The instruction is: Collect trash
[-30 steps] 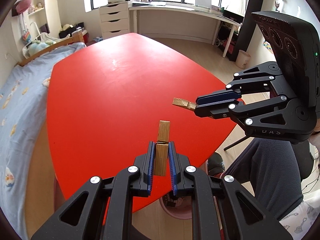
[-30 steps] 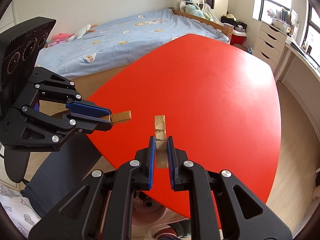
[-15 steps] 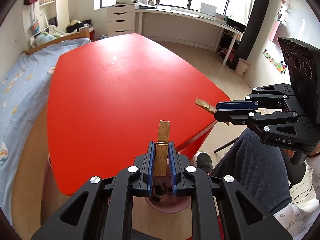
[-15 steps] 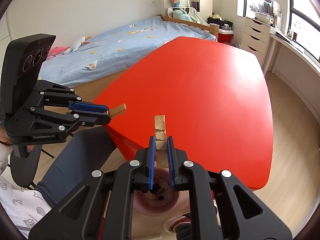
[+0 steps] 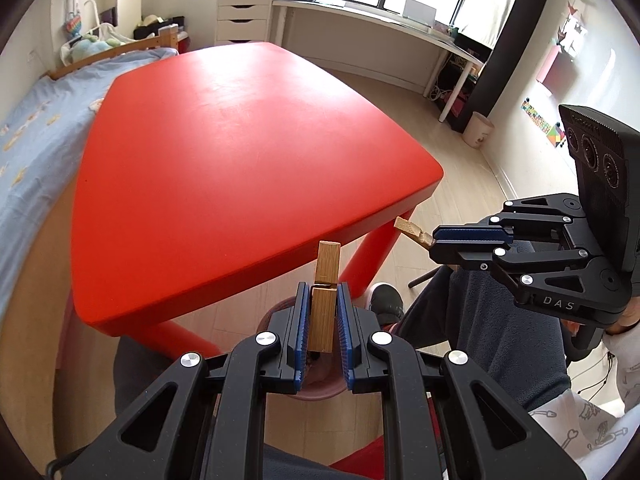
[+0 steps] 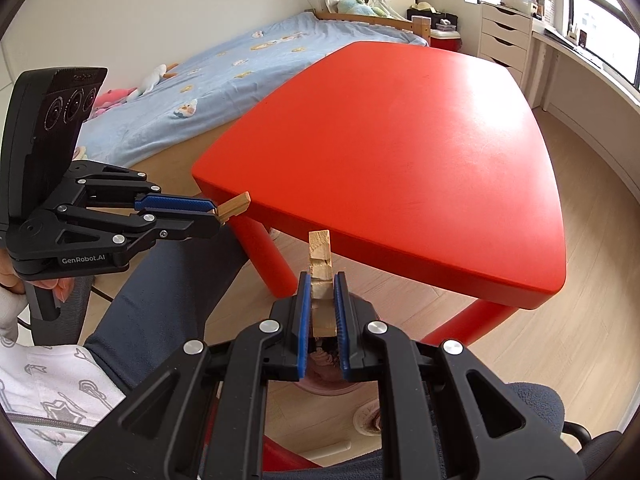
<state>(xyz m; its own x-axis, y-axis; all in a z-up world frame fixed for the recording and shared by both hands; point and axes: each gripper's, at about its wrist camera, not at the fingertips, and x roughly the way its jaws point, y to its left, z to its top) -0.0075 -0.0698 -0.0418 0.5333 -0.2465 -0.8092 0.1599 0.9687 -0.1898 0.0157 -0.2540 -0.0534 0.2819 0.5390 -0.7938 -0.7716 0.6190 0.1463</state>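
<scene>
My left gripper (image 5: 323,300) is shut on a smooth wooden block (image 5: 326,280) that sticks up between its pads. It also shows in the right wrist view (image 6: 214,212), with the block's tip (image 6: 236,205) poking out. My right gripper (image 6: 322,284) is shut on a rough, splintered wooden piece (image 6: 320,264); it shows in the left wrist view (image 5: 434,242) with the piece's tip (image 5: 408,228). Both grippers hang off the near edge of the red table (image 5: 240,152), above a pink bin (image 5: 320,388) on the floor, mostly hidden behind the fingers.
The red table (image 6: 400,140) has red legs (image 6: 268,256). A blue bed (image 6: 224,80) lies to the left of it. The person's legs in dark trousers (image 5: 480,344) are below the grippers. A white drawer unit (image 5: 244,16) and a desk stand by the window.
Both grippers have pulled back from over the table to beyond its near edge, each still holding its wooden piece. The pink bin has come under them.
</scene>
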